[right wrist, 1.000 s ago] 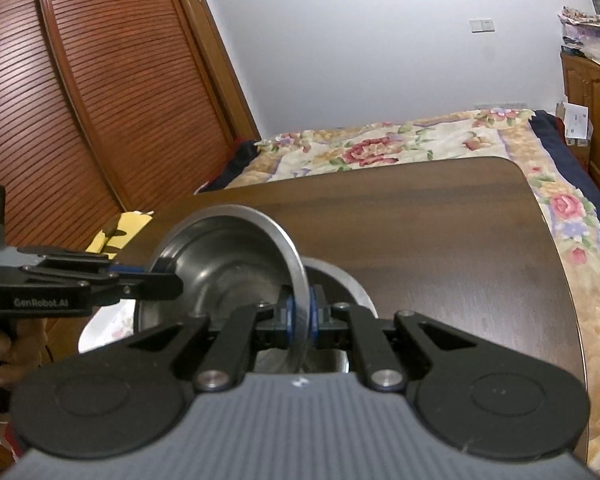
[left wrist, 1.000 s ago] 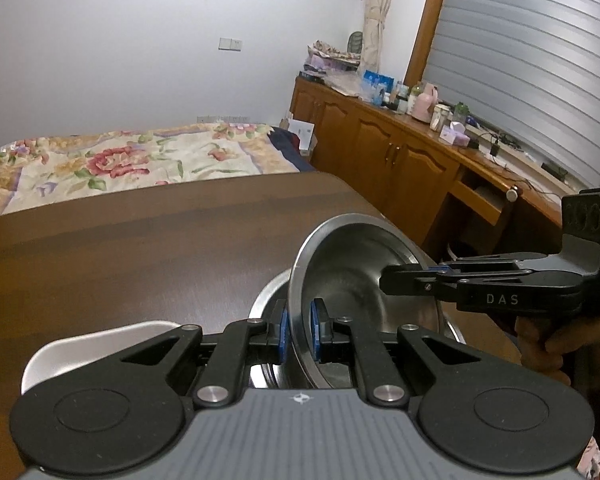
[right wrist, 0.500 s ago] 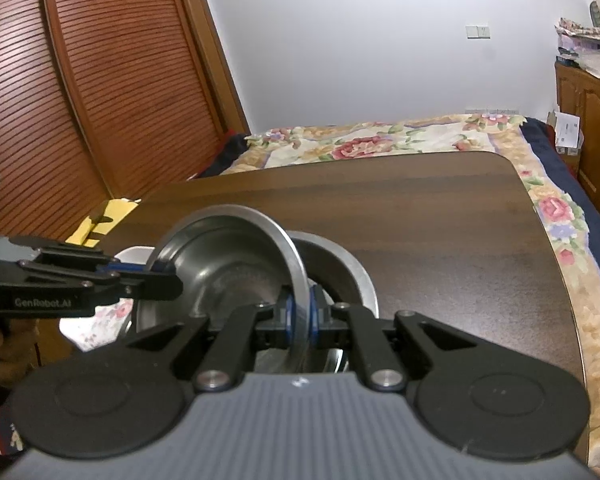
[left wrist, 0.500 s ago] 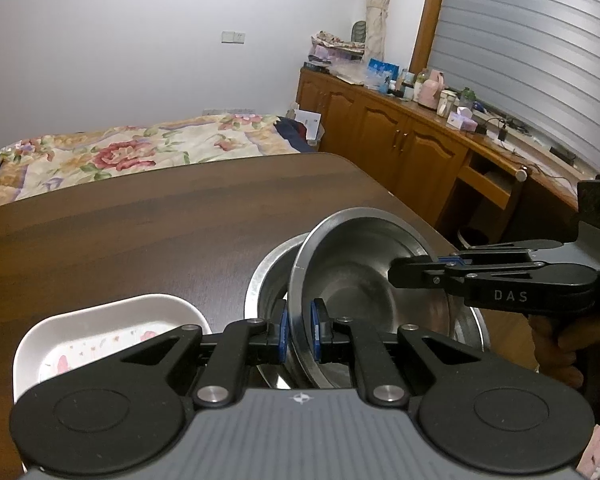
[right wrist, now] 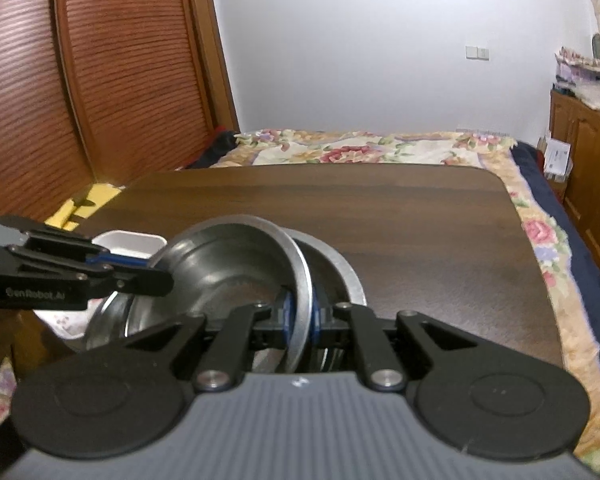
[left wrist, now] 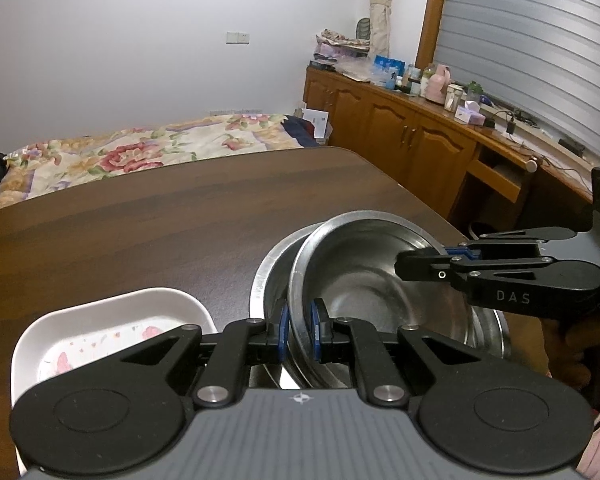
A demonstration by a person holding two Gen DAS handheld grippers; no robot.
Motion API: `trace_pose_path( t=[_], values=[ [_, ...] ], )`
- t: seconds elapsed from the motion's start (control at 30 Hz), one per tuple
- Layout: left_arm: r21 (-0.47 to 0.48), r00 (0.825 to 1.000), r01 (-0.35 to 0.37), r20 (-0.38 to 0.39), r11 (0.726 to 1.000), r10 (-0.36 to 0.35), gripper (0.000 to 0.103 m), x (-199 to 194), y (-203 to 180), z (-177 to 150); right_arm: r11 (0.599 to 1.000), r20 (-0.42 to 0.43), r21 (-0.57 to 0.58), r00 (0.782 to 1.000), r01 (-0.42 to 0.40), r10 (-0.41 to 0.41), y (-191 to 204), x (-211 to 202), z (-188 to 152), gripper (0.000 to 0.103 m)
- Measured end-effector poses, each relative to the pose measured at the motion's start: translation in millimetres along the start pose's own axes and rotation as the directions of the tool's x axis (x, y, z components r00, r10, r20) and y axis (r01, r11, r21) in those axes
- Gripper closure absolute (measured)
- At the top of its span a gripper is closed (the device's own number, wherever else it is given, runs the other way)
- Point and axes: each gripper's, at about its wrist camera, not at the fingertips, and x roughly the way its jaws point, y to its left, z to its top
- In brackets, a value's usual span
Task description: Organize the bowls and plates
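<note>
Steel bowl is held at its rim by both tongs, tilted, and sits partly inside a second steel bowl of like shape on the dark wooden table.

Left gripper: the blue pads are clamped on the near rim of the upper bowl, one pad inside the wall and one outside.

Right gripper: clamped the same way on the opposite rim. In the left wrist view its fingers reach in from the right and meet the rim at the far right edge.

Key relation: the upper bowl lies directly between the two grippers, equally near to each. Its opening is tipped rather than level, and its rim stands above the lower bowl's rim on the far side. It appears not yet fully seated. Seating it likely calls for levelling the rim and lowering it straight down before either grip is released.

Containers:
- Lower bowl: holds only the upper bowl.
- Upper bowl: nothing visible inside.
- White plate: rounded-rectangle shape with a floral print, just beside the bowls on the left; it holds nothing visible.

Risk, as a judgement: releasing one side first could let the tilted bowl slide against the lower rim.
</note>
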Motion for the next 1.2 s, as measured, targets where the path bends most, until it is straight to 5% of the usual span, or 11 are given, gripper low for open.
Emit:
trace_pose_path(
  t=[0.47, 0.77, 0.9, 1.0, 1.2],
  values=[
    [-0.041, 0.999, 0.006, 0.032, 0.999, -0.005, 0.09, -5.8, 7.2, -3.2, 0.999, -0.001, -0.044, 1.0, 0.024, -0.024, 2.8, -0.3, 3.2, 0.089],
    [-0.049, 0.996, -0.031, 0.08, 0.998, 0.035, 0.086, -29.1, 1.0, 0.7, 0.999, 0.081, -0.01, 0.996, 0.042, -0.041, -3.0, -35.8, 14.4, 0.089],
    [-0.067, 0.992, -0.037, 0.115, 0.997, 0.044, 0.051, -39.5, -2.2, 0.1, 0.998, 0.11, 0.029, 0.993, 0.05, -0.053, -5.4, -49.6, 9.2, 0.087],
    [-0.063, 0.987, -0.072, 0.136, 0.995, 0.08, 0.03, -44.5, -4.9, -2.8, 0.996, 0.123, 0.044, 0.989, 0.072, -0.077, -7.1, -52.6, 4.8, 0.051],
    [-0.073, 0.981, -0.123, 0.139, 0.99, 0.132, 0.004, -46.3, -5.6, -9.0, 0.992, 0.141, 0.055, 0.982, 0.116, -0.123, -7.2, -52.6, -5.1, 0.035]
  ],
)
